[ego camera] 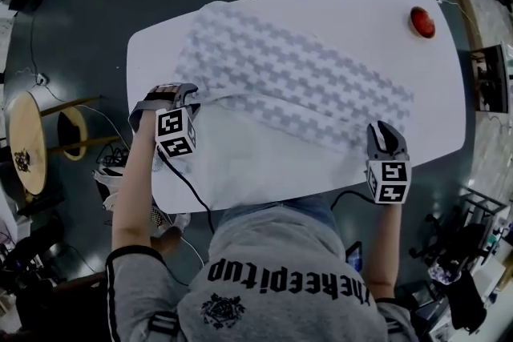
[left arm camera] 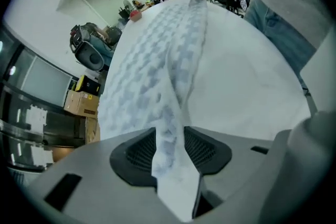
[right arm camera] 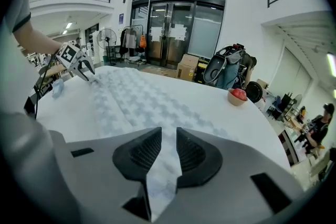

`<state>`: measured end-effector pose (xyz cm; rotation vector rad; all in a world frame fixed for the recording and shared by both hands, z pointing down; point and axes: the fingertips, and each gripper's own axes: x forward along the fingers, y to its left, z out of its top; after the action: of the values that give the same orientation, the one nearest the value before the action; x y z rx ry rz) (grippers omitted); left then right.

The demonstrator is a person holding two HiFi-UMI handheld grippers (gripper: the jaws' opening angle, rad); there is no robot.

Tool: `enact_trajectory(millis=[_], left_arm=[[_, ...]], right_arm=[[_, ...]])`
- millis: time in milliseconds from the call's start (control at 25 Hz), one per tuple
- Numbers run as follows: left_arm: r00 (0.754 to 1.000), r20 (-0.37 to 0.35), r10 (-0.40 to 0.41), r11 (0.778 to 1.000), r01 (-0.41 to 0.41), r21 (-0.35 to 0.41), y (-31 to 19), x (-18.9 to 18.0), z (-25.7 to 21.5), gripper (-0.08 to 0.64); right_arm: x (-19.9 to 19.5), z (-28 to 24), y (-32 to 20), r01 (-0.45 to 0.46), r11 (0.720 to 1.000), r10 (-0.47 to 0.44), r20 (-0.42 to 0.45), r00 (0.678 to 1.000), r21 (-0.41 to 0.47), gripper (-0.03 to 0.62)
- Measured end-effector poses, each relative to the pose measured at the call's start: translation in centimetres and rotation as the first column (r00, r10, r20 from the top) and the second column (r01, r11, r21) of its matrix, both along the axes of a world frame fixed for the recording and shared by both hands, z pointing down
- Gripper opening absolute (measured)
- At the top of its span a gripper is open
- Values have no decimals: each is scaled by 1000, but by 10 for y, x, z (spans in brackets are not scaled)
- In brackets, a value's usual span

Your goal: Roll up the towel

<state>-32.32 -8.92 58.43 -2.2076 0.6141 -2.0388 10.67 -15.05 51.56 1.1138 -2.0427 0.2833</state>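
left hand-held gripper (ego camera: 175, 92) is clenched on the near left corner of the white towel with the grey checked weave (ego camera: 288, 76). in its own view i see the cloth pinched between the two dark ribbed pads (left arm camera: 137, 152) and running away from them as a raised ridge over the white oval worktop (ego camera: 361, 20). right hand-held gripper (ego camera: 387, 130) grasps the near right corner of the same towel, a strip of cloth filling the gap between its pads. the towel lies spread slantwise across the middle of the worktop, from the far left edge down toward the near right, its near edge stretched between the two hand-held grippers. a red round object (ego camera: 422, 22) sits near the far right edge, well apart from the towel.
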Motion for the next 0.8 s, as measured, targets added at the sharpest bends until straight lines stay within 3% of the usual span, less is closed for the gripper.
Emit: enact_trajectory(millis=[120,240,440,640,720,800], left_arm=[[999,42,-32,999,31,34,-7,-10,2,121],[998,69,-13,998,9,65,-15,-16,-7,114],[984,149,93,989,-109,97,-47,-21,-20,115],[931,270,246,952,-284,112,-83,-12,-20,115],[921,285,265,943,-309,120,-91,-5,-20,117],[931,255,260,950,-293,103,-92,-3,-19,128]], right_arm=[[-5,-1,-2,11,1000,-11,-2,1000,3,89],[-5,-1,-3,15,1000,-15,-5,1000,2,89],[-7,1,-1,14,1000,-14,-9,1000,-7,89],[-2,3,5,11,1000,-11,-8,1000,-15,89],[3,3,8,7,1000,-7,-8,1000,-17,89],[5,3,10,0,1000,0,-6,1000,-21,89]])
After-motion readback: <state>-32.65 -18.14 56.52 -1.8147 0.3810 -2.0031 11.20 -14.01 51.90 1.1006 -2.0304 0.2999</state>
